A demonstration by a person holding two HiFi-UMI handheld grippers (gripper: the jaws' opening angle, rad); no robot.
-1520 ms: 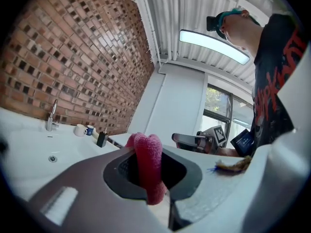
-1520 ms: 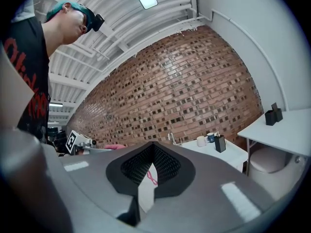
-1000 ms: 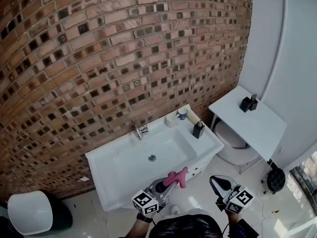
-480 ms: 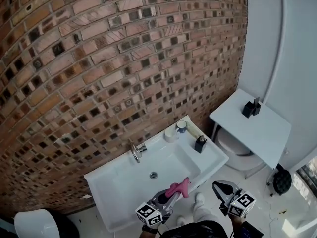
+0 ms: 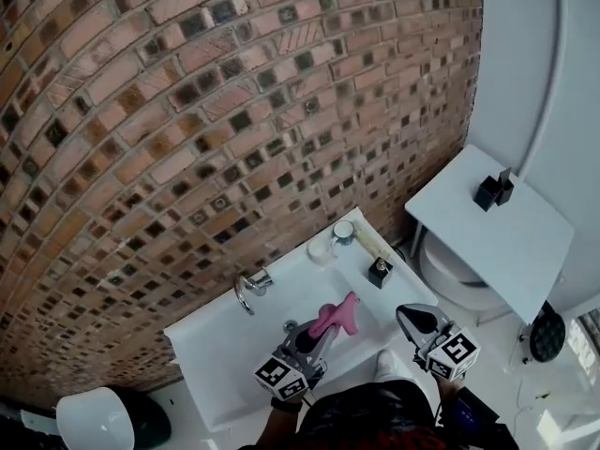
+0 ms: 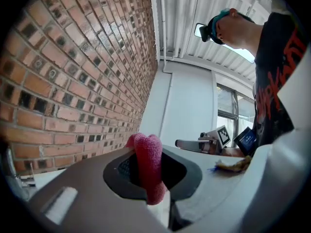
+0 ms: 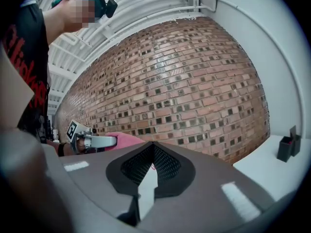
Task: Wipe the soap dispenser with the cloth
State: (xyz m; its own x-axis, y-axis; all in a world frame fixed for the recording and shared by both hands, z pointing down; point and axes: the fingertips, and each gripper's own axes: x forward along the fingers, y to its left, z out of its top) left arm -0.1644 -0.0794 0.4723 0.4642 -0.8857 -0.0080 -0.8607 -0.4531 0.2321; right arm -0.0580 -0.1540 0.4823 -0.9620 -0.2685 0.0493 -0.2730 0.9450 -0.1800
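The black soap dispenser (image 5: 379, 271) stands upright on the right rim of the white sink (image 5: 208, 354). My left gripper (image 5: 322, 331) is shut on a pink cloth (image 5: 337, 315) and hangs over the basin, left of the dispenser and apart from it. In the left gripper view the cloth (image 6: 148, 164) hangs folded between the jaws. My right gripper (image 5: 407, 315) is shut and empty, just in front of the sink's right corner, below the dispenser in the head view. Its jaws (image 7: 153, 154) meet with nothing between them, and the cloth (image 7: 127, 140) shows to their left.
A chrome tap (image 5: 249, 289) sits at the back of the sink, with a cup (image 5: 344, 232) and a white pot (image 5: 322, 248) in the back right corner. A brick wall (image 5: 234, 111) is behind. To the right are a toilet (image 5: 455, 272) and a white shelf (image 5: 506, 242) with a black holder (image 5: 494, 190). A white bin (image 5: 94, 420) stands at the lower left.
Both grippers have moved forward toward the wall. The left one, still holding the cloth, has come from in front of the sink to over the basin. The right one has reached the sink's front right corner.
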